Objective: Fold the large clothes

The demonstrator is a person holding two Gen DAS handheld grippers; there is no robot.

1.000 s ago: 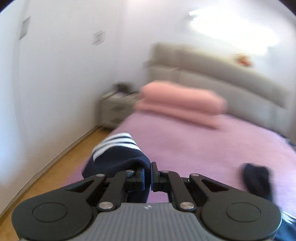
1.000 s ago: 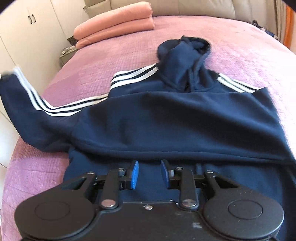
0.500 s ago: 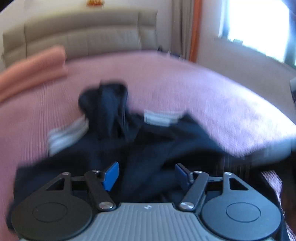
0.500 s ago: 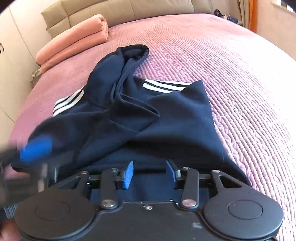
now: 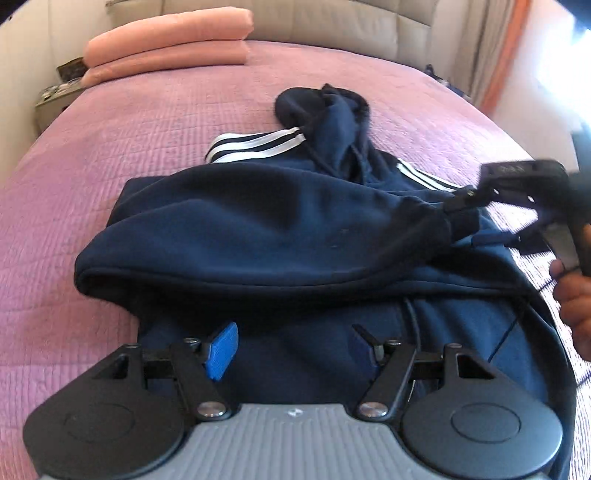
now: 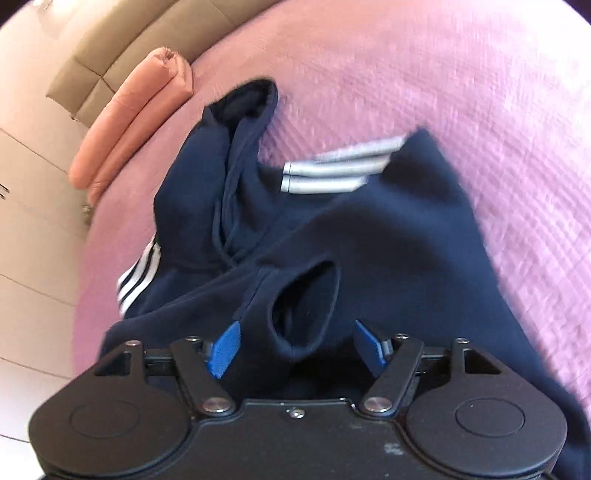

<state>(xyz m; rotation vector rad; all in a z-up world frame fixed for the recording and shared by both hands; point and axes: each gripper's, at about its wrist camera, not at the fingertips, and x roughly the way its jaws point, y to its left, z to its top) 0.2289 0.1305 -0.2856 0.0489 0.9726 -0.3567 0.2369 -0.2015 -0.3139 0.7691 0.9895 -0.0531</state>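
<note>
A navy hoodie (image 5: 280, 229) with white sleeve stripes lies on the pink bed (image 5: 122, 122), one sleeve folded across its body, hood toward the headboard. My left gripper (image 5: 291, 349) is open just above the hoodie's lower body, holding nothing. My right gripper (image 6: 297, 345) is open with the sleeve cuff (image 6: 306, 306) lying between its blue pads (image 6: 223, 349), not pinched. In the left wrist view the right gripper (image 5: 476, 214) sits at the cuff end of the folded sleeve on the right.
Two stacked pink pillows (image 5: 166, 44) lie by the beige headboard (image 5: 332, 22). A nightstand (image 5: 59, 88) stands at the bed's left. An orange curtain (image 5: 506, 55) hangs at the right. White wardrobe doors (image 6: 26, 206) line the left side.
The left gripper let go of the striped sleeve, swung over the bed and opened. The sleeve now lies folded across the hoodie. The right gripper opened wider and moved up to the cuff.
</note>
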